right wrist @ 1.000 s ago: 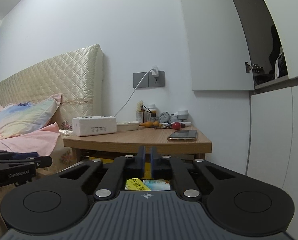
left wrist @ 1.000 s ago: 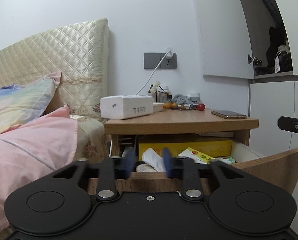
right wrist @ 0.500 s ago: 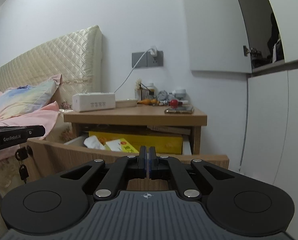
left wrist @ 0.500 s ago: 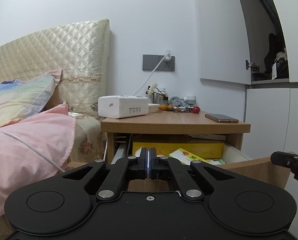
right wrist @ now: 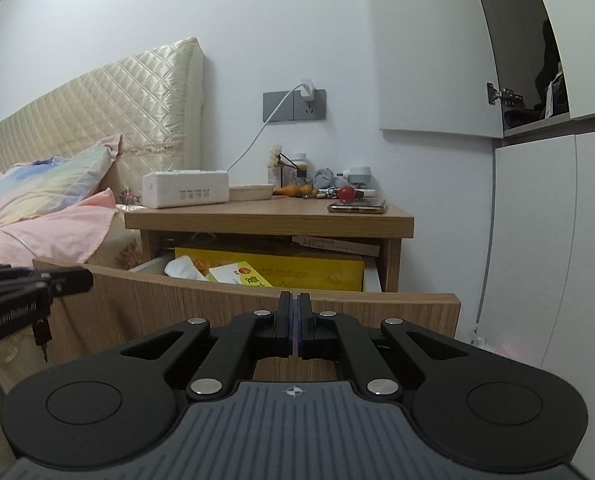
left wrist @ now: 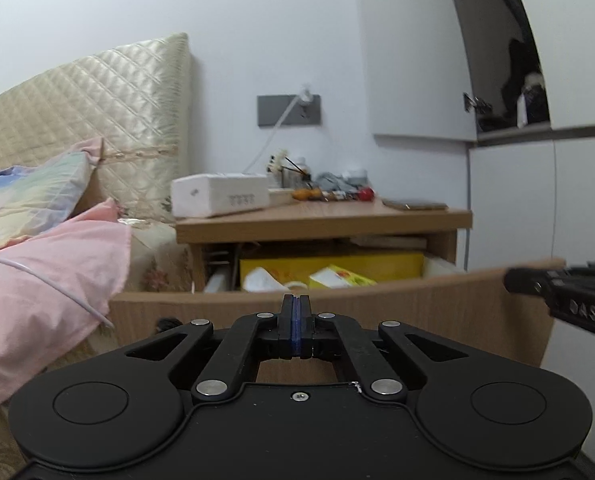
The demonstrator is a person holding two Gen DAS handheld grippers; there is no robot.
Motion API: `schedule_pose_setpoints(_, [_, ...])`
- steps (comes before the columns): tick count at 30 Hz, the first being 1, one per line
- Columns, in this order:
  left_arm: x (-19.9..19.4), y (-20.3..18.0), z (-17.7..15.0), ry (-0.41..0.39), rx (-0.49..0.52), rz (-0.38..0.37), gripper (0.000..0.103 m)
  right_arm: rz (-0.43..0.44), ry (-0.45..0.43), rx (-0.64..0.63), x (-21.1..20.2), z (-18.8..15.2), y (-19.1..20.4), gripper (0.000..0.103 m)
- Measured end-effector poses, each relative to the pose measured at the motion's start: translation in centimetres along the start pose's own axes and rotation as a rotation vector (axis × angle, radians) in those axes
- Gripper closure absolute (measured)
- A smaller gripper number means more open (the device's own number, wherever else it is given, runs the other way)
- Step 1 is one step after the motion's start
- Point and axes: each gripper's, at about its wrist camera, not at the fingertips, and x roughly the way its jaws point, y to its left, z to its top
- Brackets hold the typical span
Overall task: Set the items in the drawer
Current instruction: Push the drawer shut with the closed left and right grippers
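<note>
While the drawer point(right wrist: 257, 304) stands pulled out under the nightstand point(right wrist: 269, 216), its near front edge faces both claws; left gripper point(left wrist: 296, 322) and right gripper point(right wrist: 294, 322) are closed, empty, with open floor right.

My matt black plastic tongs point(right wrist: 296, 312) face a wood-grain drawer point(right wrist: 337, 308); beside the wood counter point(right wrist: 269, 220), a glossy quilted headboard point(right wrist: 117, 108) and soft pink cloth point(right wrist: 57, 228).

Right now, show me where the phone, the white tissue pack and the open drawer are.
phone point(right wrist: 357, 205): right wrist view, on its top face.
white tissue pack point(right wrist: 186, 188): right wrist view, on its printed front side.
open drawer point(right wrist: 233, 304): right wrist view, on its wooden front panel.
</note>
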Motion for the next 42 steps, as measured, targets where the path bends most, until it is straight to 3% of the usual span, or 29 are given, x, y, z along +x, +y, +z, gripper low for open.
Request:
schedule_pose_setpoints(20, [1.8, 0.2, -1.6, 0.103, -0.001, 0.046, 0.103, -0.016, 0.008, 0.004, 0.7, -0.2, -0.4, 0.101])
schedule_pose_setpoints(42, [3.7, 1.0, -1.3, 0.100, 0.031, 0.082, 0.103, -0.035, -0.016, -0.012, 2.1, -0.1, -0.6, 0.102])
